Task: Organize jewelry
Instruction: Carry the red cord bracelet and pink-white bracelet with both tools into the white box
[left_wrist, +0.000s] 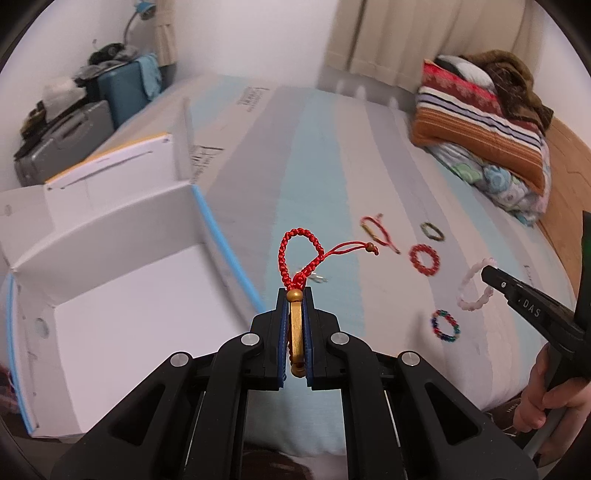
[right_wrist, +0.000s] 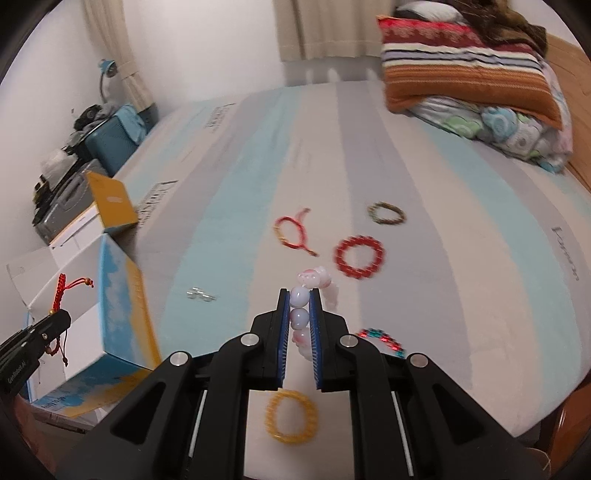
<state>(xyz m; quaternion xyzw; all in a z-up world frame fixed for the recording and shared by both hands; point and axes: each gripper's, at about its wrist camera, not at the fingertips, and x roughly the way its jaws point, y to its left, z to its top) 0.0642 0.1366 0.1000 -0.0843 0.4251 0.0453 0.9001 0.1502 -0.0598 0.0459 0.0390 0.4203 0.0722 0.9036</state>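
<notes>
My left gripper (left_wrist: 295, 295) is shut on a red braided cord bracelet with gold beads (left_wrist: 295, 258), held above the bed beside the open white box (left_wrist: 122, 295). My right gripper (right_wrist: 299, 295) is shut on a pink and white bead bracelet (right_wrist: 301, 310), low over the bed. In the left wrist view the right gripper (left_wrist: 491, 273) touches the pink bracelet (left_wrist: 474, 291). In the right wrist view the left gripper (right_wrist: 55, 321) holds the red cord (right_wrist: 61, 291) at the box (right_wrist: 122, 317).
On the striped bedsheet (right_wrist: 258, 166) lie a red bead bracelet (right_wrist: 359, 256), a red-and-gold cord bracelet (right_wrist: 291, 230), an olive bead bracelet (right_wrist: 387, 213), a multicolour bead bracelet (right_wrist: 384, 341), a yellow bead bracelet (right_wrist: 291, 415) and small clear earrings (right_wrist: 201, 294). Folded blankets (right_wrist: 472, 74) lie far right.
</notes>
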